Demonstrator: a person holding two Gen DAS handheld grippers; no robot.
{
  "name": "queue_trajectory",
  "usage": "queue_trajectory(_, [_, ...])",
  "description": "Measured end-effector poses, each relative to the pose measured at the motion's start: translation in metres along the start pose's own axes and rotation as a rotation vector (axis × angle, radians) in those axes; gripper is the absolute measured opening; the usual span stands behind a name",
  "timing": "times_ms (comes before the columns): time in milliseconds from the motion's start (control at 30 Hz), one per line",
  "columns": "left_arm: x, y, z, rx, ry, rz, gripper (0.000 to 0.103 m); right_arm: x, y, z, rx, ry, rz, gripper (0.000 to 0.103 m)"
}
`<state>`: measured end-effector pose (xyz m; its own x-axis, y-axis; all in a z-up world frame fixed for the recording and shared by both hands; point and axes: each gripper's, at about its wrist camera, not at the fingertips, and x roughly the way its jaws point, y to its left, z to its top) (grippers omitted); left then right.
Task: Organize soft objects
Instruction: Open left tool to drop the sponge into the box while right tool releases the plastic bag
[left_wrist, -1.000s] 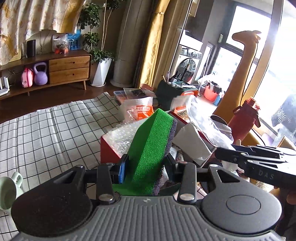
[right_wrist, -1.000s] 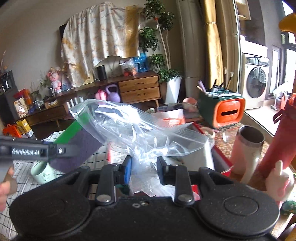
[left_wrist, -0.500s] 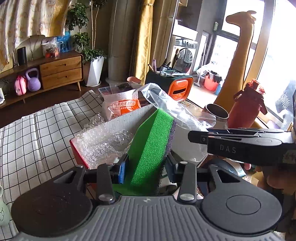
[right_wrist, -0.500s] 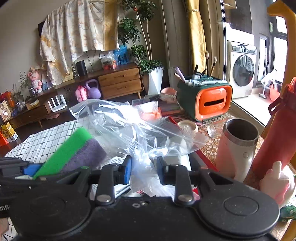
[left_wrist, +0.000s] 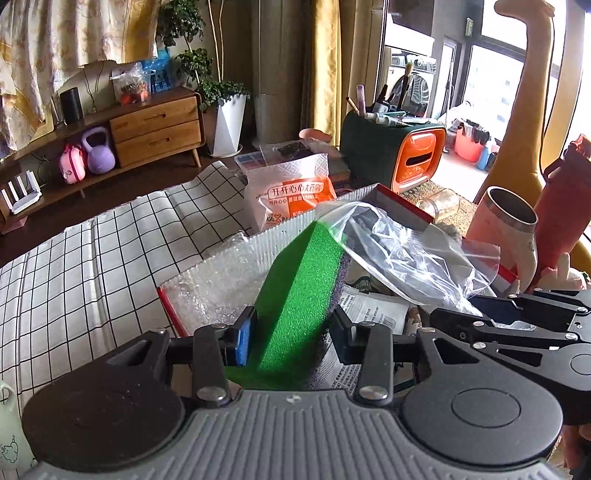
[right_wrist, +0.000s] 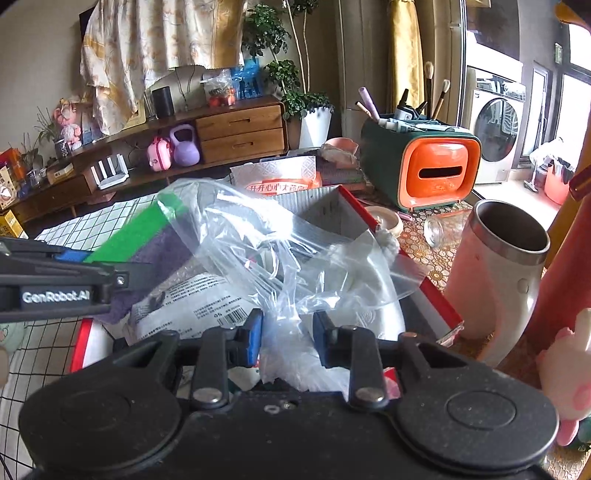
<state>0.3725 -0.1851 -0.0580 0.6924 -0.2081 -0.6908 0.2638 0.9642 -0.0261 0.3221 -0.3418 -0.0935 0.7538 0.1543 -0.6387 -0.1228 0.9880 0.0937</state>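
Now, from left to right: your left gripper fingers stay clamped on the green sponge, whose tip has dropped from above the red-rimmed box into the mouth of the clear plastic bag. Your right gripper fingers pinch that bag's bunched end, holding it over the box. Bagging looks nearly underway; push the sponge deeper before releasing.

Sponge tip in bag mouth, over box, mug right
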Motion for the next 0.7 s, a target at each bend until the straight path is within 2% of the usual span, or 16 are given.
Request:
queue_trajectory(333, [0.012,-0.005,-0.011,0.027,0.020,0.037,0.047,0.000,0.000,-0.001,-0.008,-0.004,0.001,0.033])
queue_trajectory(400, [0.010,-0.006,-0.010,0.039,0.016,0.040,0.062,-0.003,-0.002,0.000,0.003,-0.005,0.002,0.042])
queue_trajectory(467, [0.006,-0.007,-0.010,0.042,0.016,0.043,0.070,-0.006,-0.003,0.001,0.006,-0.011,0.003,0.048])
queue_trajectory(700, [-0.016,-0.004,-0.014,0.034,-0.013,0.021,0.072,-0.027,-0.003,0.000,0.008,-0.036,0.007,0.055])
